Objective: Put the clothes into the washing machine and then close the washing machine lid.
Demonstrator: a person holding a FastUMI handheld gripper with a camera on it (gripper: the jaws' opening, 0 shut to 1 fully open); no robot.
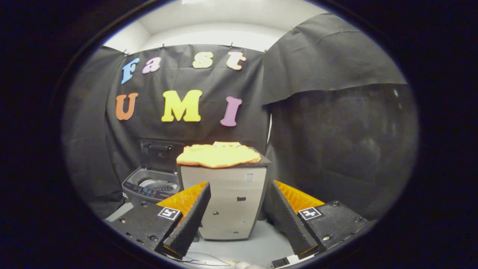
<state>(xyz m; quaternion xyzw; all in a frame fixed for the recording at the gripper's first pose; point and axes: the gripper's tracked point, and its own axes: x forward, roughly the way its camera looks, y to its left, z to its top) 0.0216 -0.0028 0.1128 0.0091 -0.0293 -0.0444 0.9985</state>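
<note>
Two-finger gripper (pixel 235 203): jaws spread wide apart, nothing between them, no contact with any object. The ribbed inner pads (pixel 190 220) face each other across the gap; each finger carries a small square black-and-white marker on its upper face.

Pale grey box-shaped cabinet with a dark top (pixel 227 205): stands upright just ahead of the fingers, its front face framed in the gap between them. Small dark marks and a small label show on the front; the label is too small to make out.

Bright orange-yellow crumpled cloth garment (pixel 218 155): lies in a low heap on the cabinet's dark top, spread across most of it, one edge hanging slightly over the front. Beyond and above the fingertips, well apart from them.

Grey top-loading washing machine with a dark control strip (pixel 151 186): stands just beside the cabinet, on its left, beyond the left finger. Its dark lid (pixel 158 155) is raised upright at the back; the perforated metal drum (pixel 158 185) shows through the open mouth.

Pale floor (pixel 257 246): below the cabinet, between the fingers. Thin cables lie on it near the finger bases.

Black cloth booth wall (pixel 336 130): behind and to the right of everything.
</note>
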